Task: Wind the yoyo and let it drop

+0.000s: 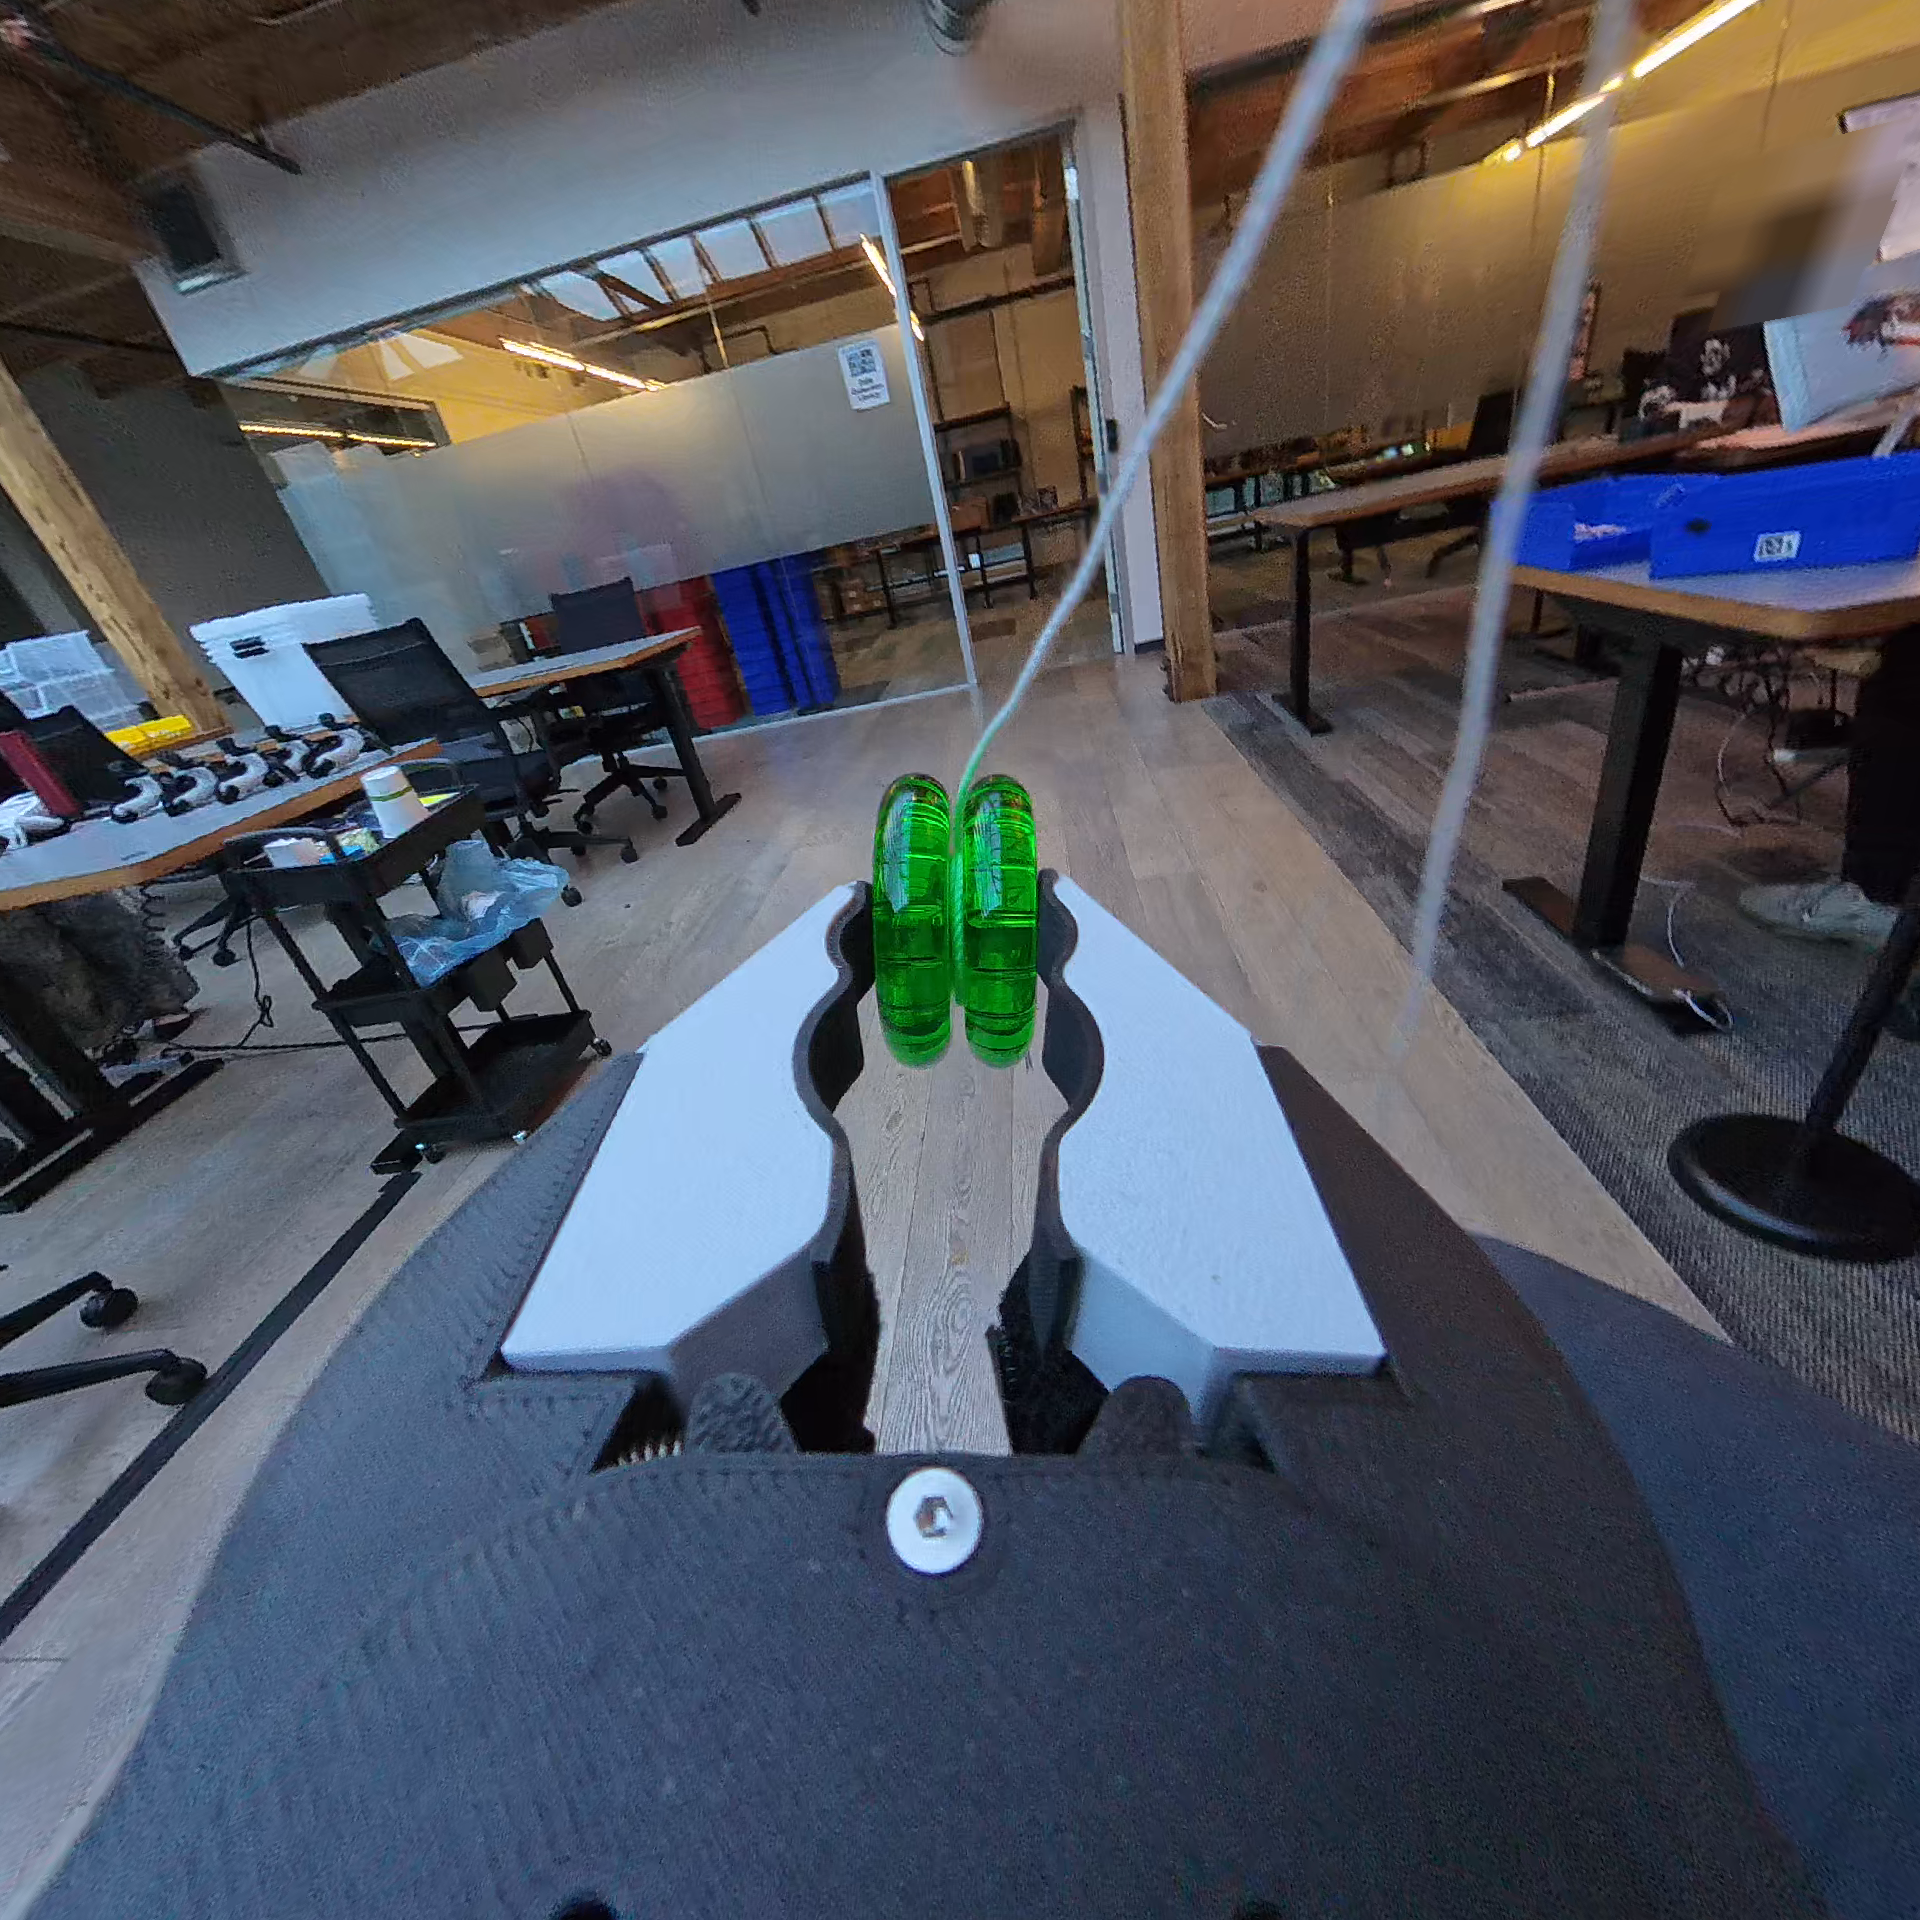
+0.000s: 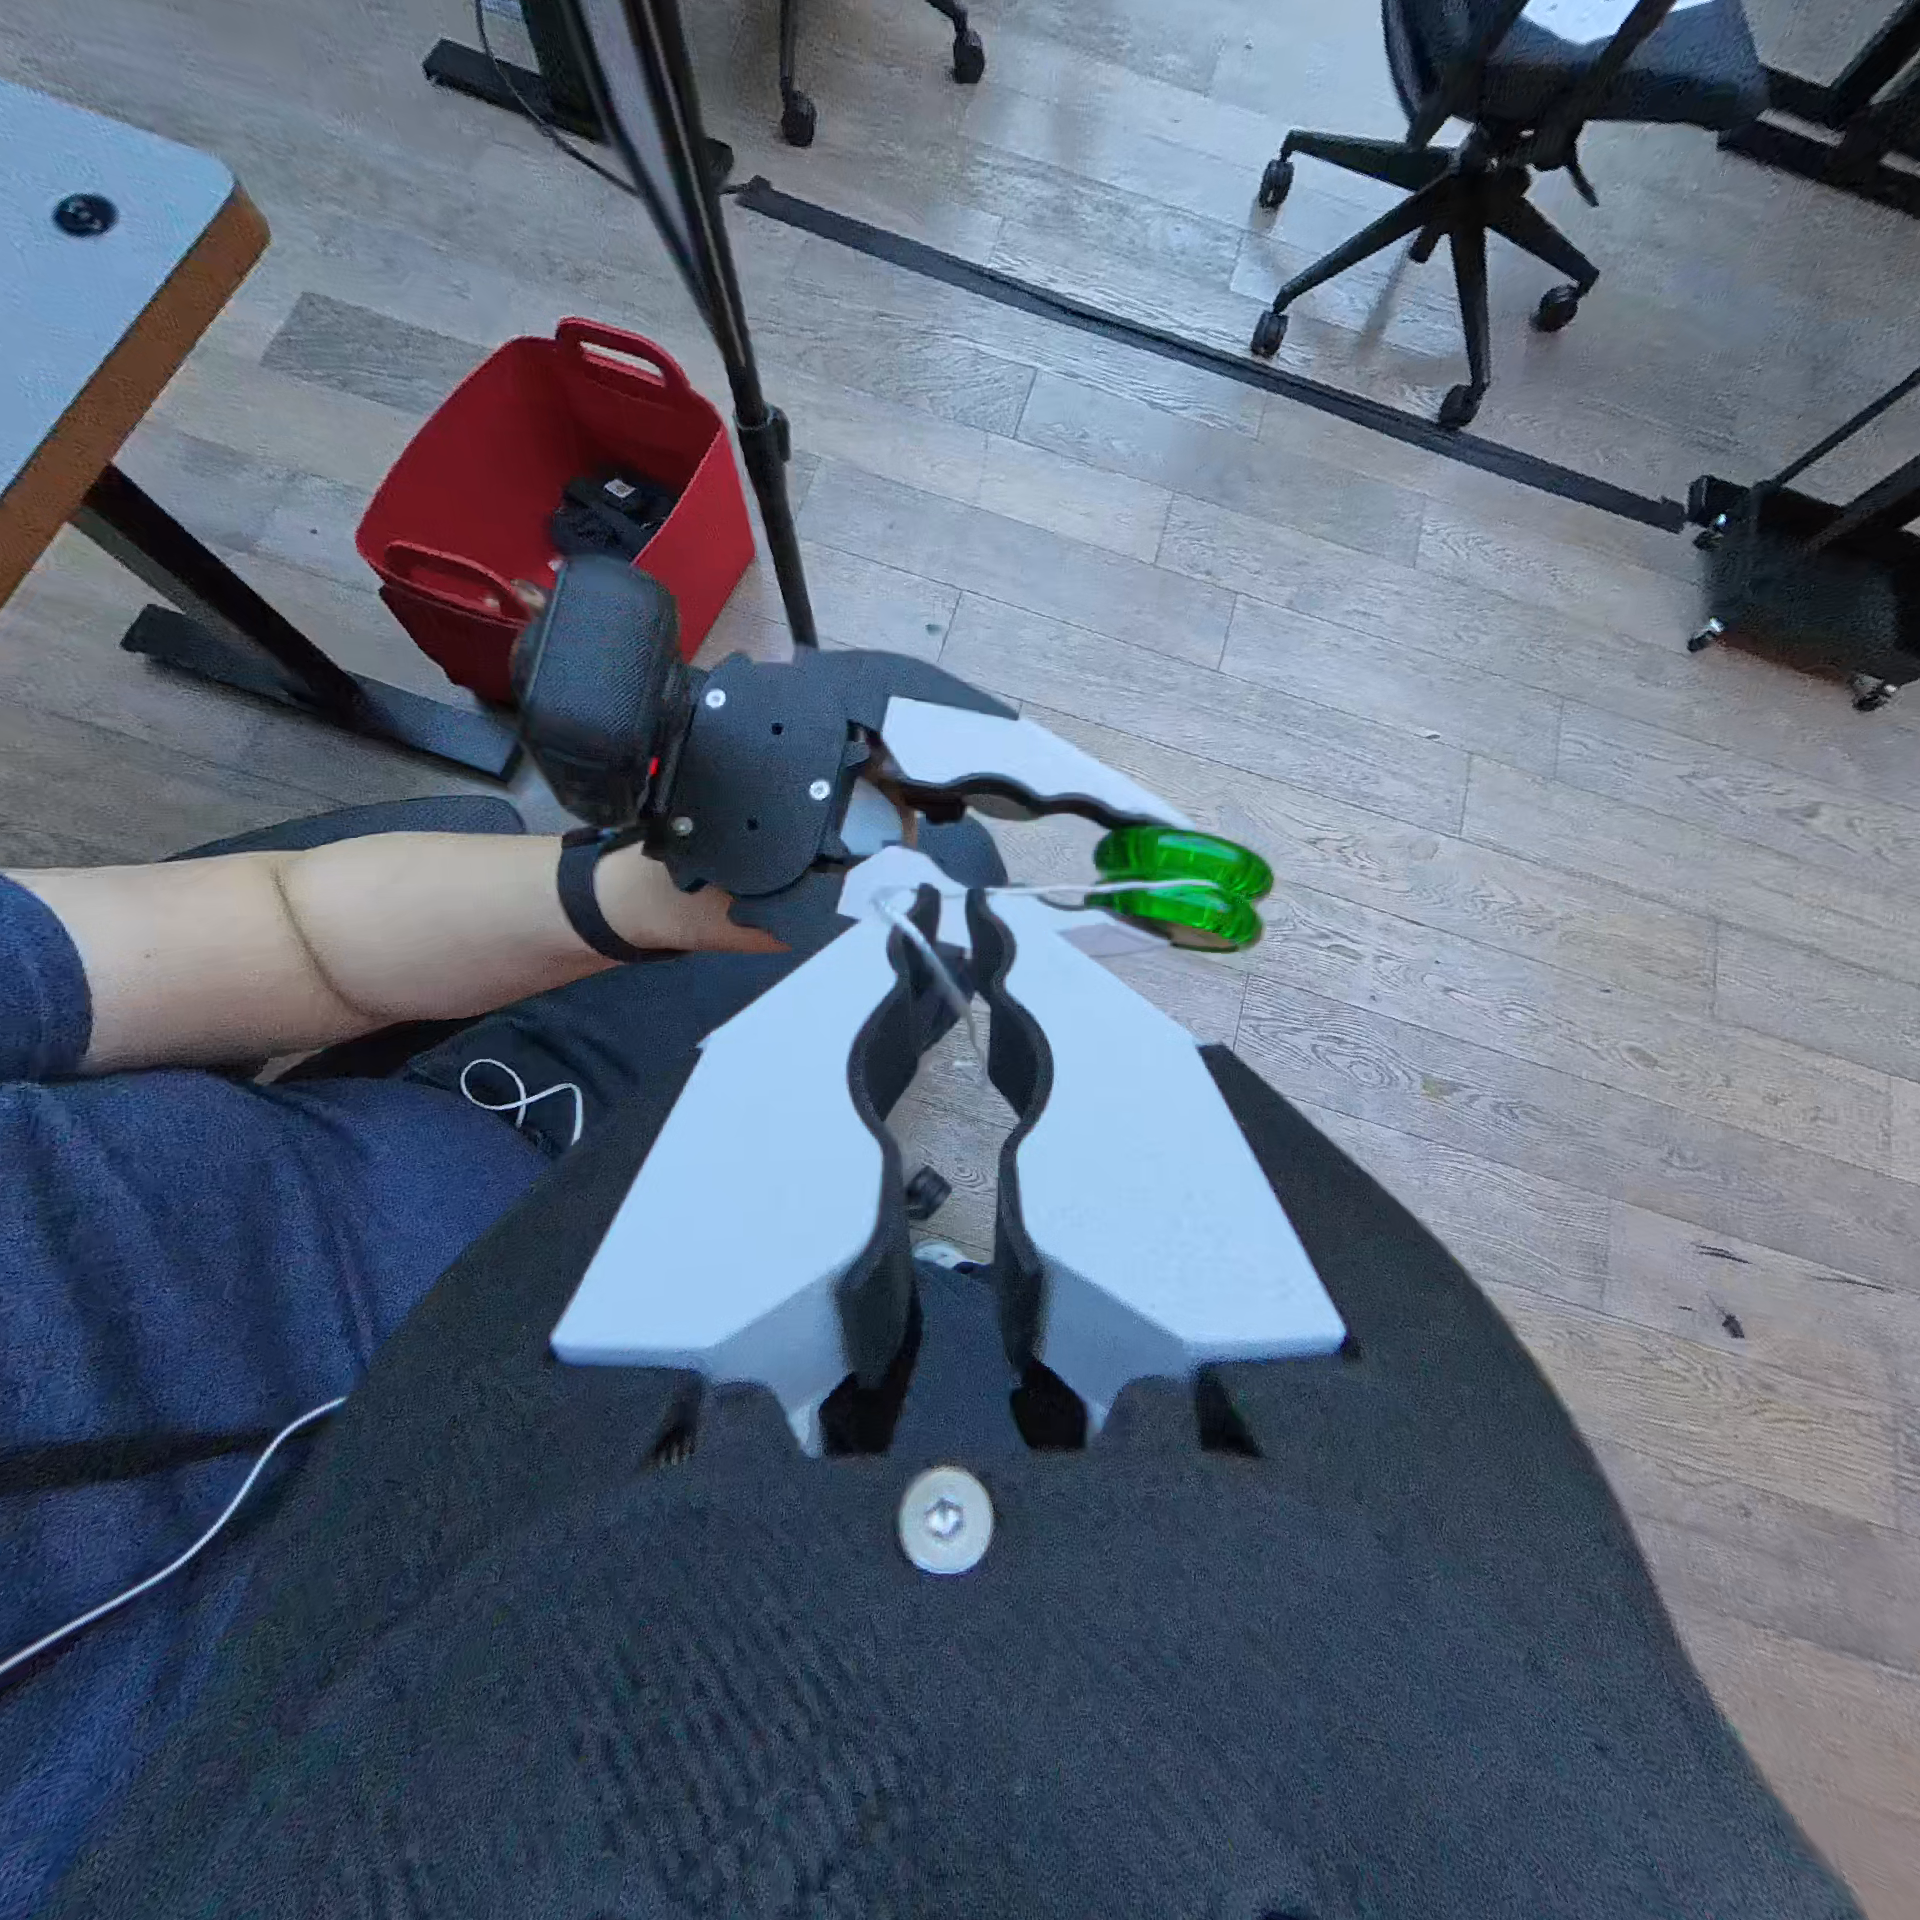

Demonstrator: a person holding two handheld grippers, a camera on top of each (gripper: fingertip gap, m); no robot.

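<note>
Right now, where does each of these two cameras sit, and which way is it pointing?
Left wrist view: on the left gripper, looking level across the office; its fingers clamp the green yoyo.
Right wrist view: on the right gripper, looking down at the floor; its fingertips pinch the string, forearm visible.
Shared: yoyo, string, left gripper.

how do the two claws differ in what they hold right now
The left claw grips the green yoyo by its two flat sides; the right claw pinches only the white string. The left one is spread wider, the right one nearly closed. Both have white fingers with black wavy pads.
</note>
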